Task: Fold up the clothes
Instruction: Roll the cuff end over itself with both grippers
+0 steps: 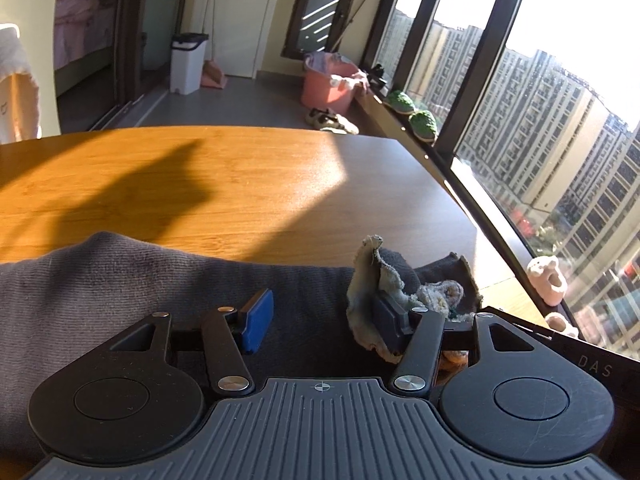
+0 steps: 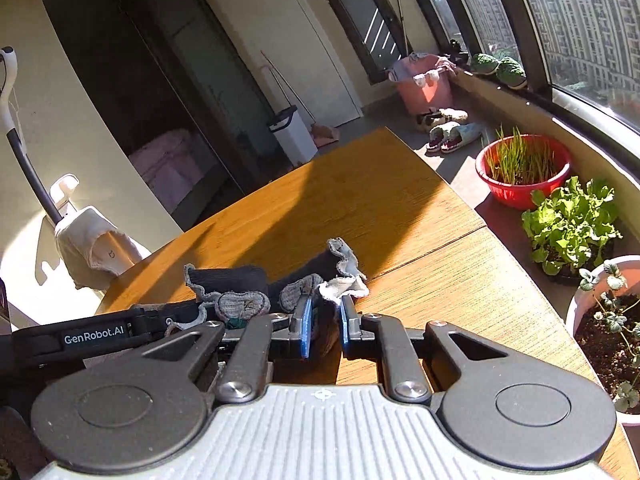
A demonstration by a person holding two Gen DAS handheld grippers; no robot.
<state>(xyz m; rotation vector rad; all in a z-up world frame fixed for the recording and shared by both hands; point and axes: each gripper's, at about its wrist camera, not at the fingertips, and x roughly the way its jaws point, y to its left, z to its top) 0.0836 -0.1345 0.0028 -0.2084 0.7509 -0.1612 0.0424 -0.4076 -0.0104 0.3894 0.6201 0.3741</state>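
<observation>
A dark grey ribbed garment (image 1: 120,280) lies on the wooden table (image 1: 240,184) under my left gripper (image 1: 320,320), which is open, its blue pads wide apart. A frayed edge of the garment (image 1: 376,280) with pale lining drapes over the right finger. In the right wrist view my right gripper (image 2: 324,324) is shut on the frayed dark cloth (image 2: 340,276), whose pale hem bunches between the blue pads. The left gripper's body (image 2: 96,334) shows at the left, close by.
The table's right edge runs along a tall window. Potted plants (image 2: 568,224), a red bowl of sprouts (image 2: 520,172) and slippers (image 2: 448,132) stand to the right. A pink bucket (image 1: 328,84) and a white bin (image 1: 186,64) stand on the floor beyond the table.
</observation>
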